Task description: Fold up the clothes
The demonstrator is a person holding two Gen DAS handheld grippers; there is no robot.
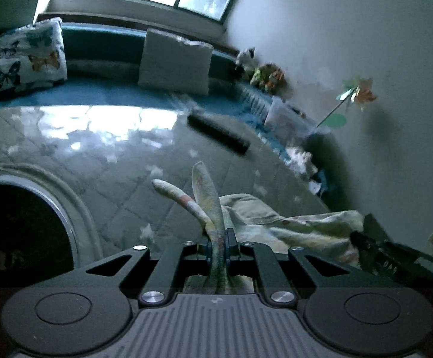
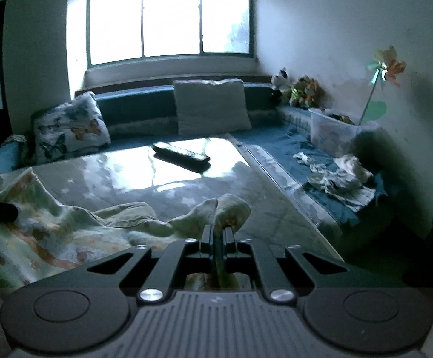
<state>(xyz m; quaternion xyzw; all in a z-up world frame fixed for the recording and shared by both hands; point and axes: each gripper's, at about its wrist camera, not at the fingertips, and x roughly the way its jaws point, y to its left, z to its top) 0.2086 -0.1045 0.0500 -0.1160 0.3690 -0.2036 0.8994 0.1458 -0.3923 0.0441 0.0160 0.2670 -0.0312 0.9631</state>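
Both grippers angled down over table (image 2: 246, 185); left gripper (image 1: 219, 240) and right gripper (image 2: 218, 232) fingers clamp pale printed garment (image 2: 52, 238), print blurred

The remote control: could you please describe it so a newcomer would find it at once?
Start at the big window, then come down past the plain white cushion to the glossy table. On its far, sunlit end lies the remote, the only long, flat, black bar there, apart from the pale garment nearer the grippers.

Dim bluish backlight from blown-out window (image 2: 168, 21); tabletop (image 2: 246, 208) glare; fisheye-curved, blurred edges
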